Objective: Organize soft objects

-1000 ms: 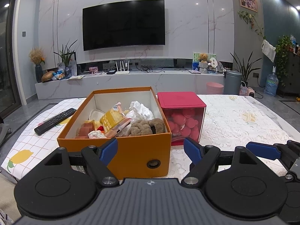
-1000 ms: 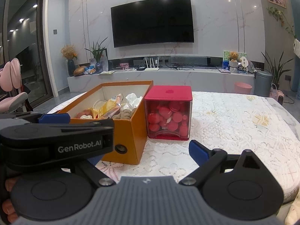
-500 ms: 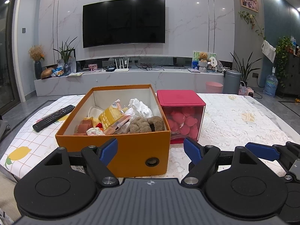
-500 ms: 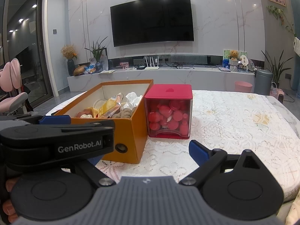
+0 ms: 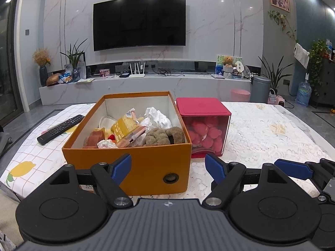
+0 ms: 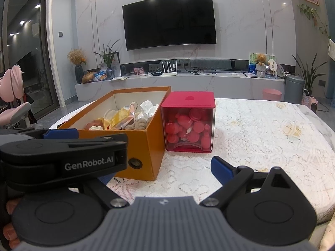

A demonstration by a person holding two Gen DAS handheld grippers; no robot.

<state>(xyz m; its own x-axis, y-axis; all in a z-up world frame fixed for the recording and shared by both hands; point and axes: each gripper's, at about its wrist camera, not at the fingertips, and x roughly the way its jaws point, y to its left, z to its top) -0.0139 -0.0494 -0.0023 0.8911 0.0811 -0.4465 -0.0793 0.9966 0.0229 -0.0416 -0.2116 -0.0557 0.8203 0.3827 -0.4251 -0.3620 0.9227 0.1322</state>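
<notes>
On the lace-covered tabletop [image 5: 261,138], your empty left gripper [image 5: 168,167] and right gripper [image 6: 165,172], both spread apart, risk snagging crinkly packets in the open orange cardboard box [image 5: 155,167].

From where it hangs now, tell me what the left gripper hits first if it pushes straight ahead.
Most likely the near wall of the orange box. The left gripper is open, pointing level at that wall below the rim, so it would push the box rather than reach the soft things inside. The gap is hard to judge.
</notes>
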